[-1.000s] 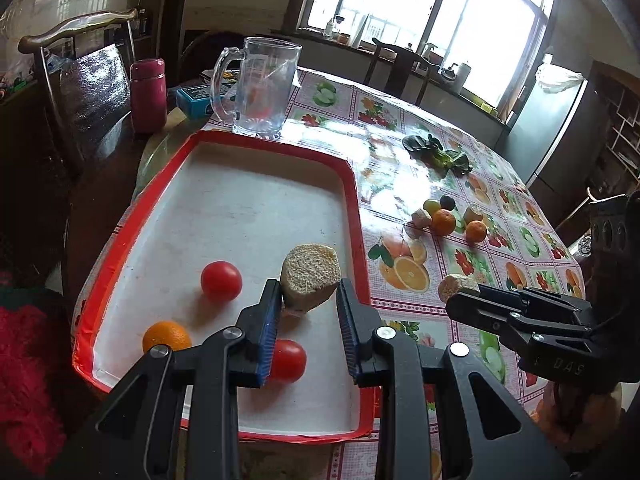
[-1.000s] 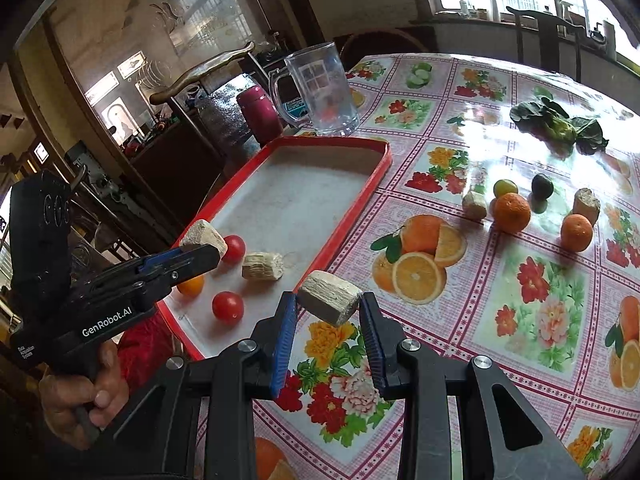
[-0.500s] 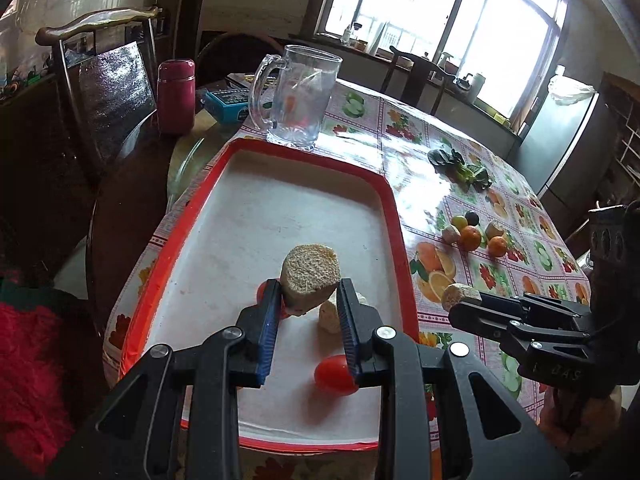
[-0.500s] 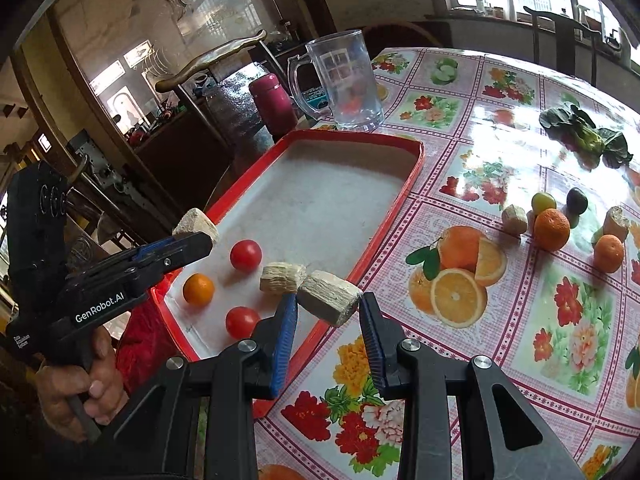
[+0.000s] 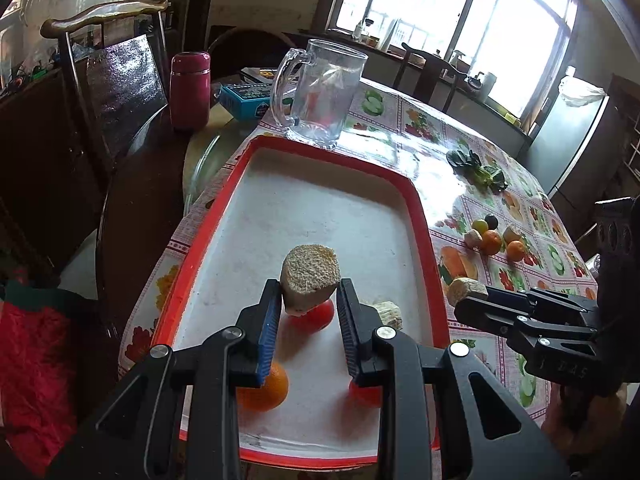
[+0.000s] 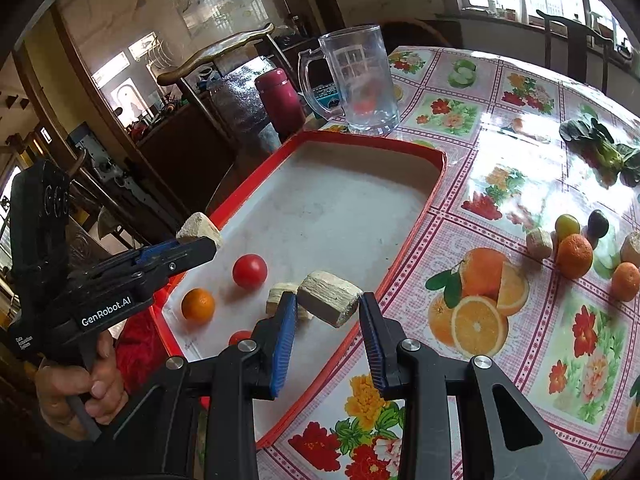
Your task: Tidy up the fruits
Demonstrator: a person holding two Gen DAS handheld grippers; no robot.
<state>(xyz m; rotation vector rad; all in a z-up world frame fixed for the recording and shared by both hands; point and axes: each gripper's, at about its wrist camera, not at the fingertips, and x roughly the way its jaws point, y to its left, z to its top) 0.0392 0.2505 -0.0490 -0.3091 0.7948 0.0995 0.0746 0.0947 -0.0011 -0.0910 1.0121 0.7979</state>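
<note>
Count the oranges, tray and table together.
3. One orange lies in the red tray, near its corner; two oranges sit on the tablecloth among the small fruits. The grippers may hide more.

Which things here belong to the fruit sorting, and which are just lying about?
Part of the job:
- red tray
- tan chunk in the left gripper
- tan chunk in the right gripper
- tomatoes and orange on the tray
- loose fruit pile on the tablecloth

Just lying about:
- glass mug
- maroon flask
- blue box
- leafy greens
</note>
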